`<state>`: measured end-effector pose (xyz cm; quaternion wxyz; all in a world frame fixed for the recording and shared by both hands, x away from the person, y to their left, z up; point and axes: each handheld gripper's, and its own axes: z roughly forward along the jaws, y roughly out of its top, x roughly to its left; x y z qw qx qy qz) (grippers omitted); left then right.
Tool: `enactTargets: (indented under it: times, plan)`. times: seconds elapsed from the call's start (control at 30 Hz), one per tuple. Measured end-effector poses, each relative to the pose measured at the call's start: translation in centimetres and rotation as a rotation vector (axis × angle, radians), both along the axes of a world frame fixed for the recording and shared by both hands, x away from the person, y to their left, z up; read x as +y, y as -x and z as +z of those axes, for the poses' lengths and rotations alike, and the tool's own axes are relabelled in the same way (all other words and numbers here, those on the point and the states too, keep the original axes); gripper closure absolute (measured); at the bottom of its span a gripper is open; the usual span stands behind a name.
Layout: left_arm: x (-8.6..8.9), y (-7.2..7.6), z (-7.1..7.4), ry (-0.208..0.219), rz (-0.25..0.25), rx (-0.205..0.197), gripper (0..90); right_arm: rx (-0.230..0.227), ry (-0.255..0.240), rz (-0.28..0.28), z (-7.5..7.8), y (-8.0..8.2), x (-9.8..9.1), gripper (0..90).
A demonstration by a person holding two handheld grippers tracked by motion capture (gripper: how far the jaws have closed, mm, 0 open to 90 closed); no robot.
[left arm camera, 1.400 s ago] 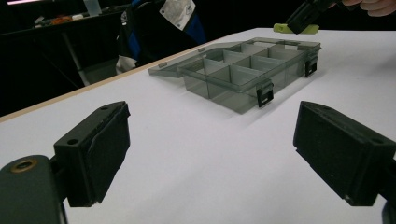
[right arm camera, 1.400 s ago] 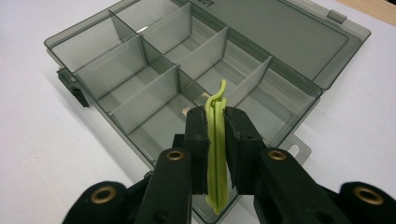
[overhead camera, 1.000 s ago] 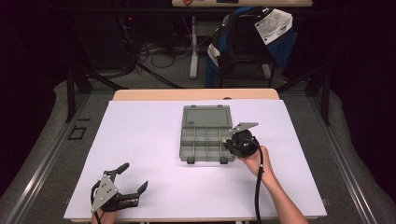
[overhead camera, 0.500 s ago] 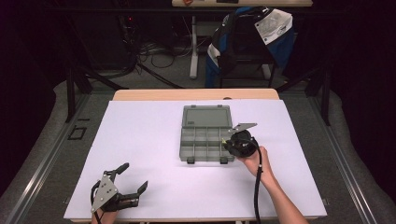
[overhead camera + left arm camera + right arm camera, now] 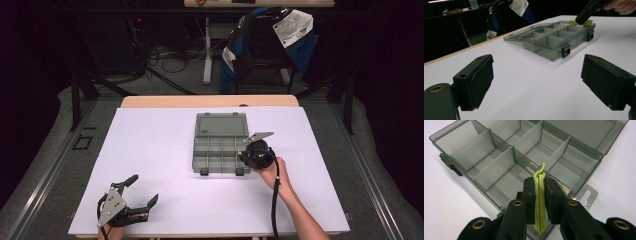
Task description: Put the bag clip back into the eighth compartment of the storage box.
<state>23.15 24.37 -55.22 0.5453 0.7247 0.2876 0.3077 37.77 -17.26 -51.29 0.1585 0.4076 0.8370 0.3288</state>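
A grey see-through organizer box lies open at the table's middle, its lid flat behind it and its several compartments bare. My right gripper hangs over the box's front right corner, shut on a thin yellow-green plastic piece held upright above a compartment. In the left gripper view that piece sits at the box's far corner, under the right gripper. My left gripper rests near the table's front left, open, with only bare white tabletop between its pads.
The white table surface ends in a wooden strip at the far side. Behind it stands a chair draped with a blue and white jacket, with cables on the floor. A cable trails from the right gripper along the forearm.
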Motion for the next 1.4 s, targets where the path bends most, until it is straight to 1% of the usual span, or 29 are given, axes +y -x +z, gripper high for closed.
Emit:
enactTargets:
  times: [0.2,0.27,0.53,0.57,0.63,0.67,0.77,0.87,1.07,1.1,1.13,1.2,1.23,1.27,1.3,1.33,1.37,1.4]
  plan:
    - [-0.01,0.01,0.00,-0.001,-0.001,0.000,10.8,-0.005,-0.007,0.000,-0.14,-0.03,0.02,80.1]
    - [-0.01,0.01,0.00,0.000,0.000,0.000,10.8,0.006,0.007,0.001,-0.07,-0.01,0.01,80.1]
    - [0.01,0.02,0.01,0.001,-0.003,0.000,10.8,0.013,0.011,0.004,-0.20,-0.01,0.07,80.1]
    - [0.00,0.03,0.01,0.001,-0.001,-0.001,10.8,-0.002,-0.004,0.002,-0.33,-0.04,0.10,80.1]
    - [0.01,0.03,0.01,0.001,-0.003,0.000,10.8,0.012,0.009,0.004,-0.22,-0.02,0.06,80.1]
    - [0.02,0.02,0.01,0.001,-0.002,-0.001,10.8,0.006,0.007,0.002,-0.30,-0.05,0.08,80.1]
    - [0.01,0.02,0.01,-0.001,-0.003,0.000,10.8,0.019,0.025,0.001,-0.21,-0.04,0.04,80.1]
    - [0.01,0.02,0.01,-0.001,-0.003,-0.001,10.8,0.015,0.019,0.002,-0.28,-0.05,0.08,80.1]
    - [0.01,0.03,0.01,0.000,-0.001,-0.001,10.8,0.022,0.027,-0.001,-0.35,-0.03,0.19,80.0]
    - [0.02,0.02,0.02,0.000,-0.003,-0.002,10.8,0.012,0.020,0.000,-0.45,-0.05,0.21,79.9]
    - [0.01,0.03,0.01,0.001,-0.002,-0.001,10.8,0.020,0.029,0.001,-0.37,-0.03,0.20,79.9]
    - [0.01,0.03,0.01,0.002,-0.002,-0.001,10.8,0.020,0.028,0.001,-0.36,-0.02,0.21,79.8]
    - [0.01,0.04,0.01,0.001,-0.002,-0.001,10.8,0.012,0.033,0.007,-0.30,0.02,0.16,77.7]
    - [0.01,0.04,0.01,0.001,-0.002,-0.001,10.8,0.002,0.018,0.009,-0.35,0.01,0.17,76.1]
    - [0.03,0.04,0.02,0.000,-0.003,-0.002,10.8,0.002,0.018,0.009,-0.35,0.01,0.17,76.1]
    - [0.03,0.04,0.02,0.000,-0.002,-0.002,10.8,-0.004,0.014,0.008,-0.34,0.04,0.18,74.2]
    - [0.04,0.04,0.02,0.001,-0.003,-0.002,10.8,0.008,0.029,0.013,-0.16,0.11,0.13,72.5]
    - [0.04,0.04,0.02,0.001,-0.003,-0.002,10.8,0.008,0.029,0.013,-0.16,0.11,0.13,72.5]
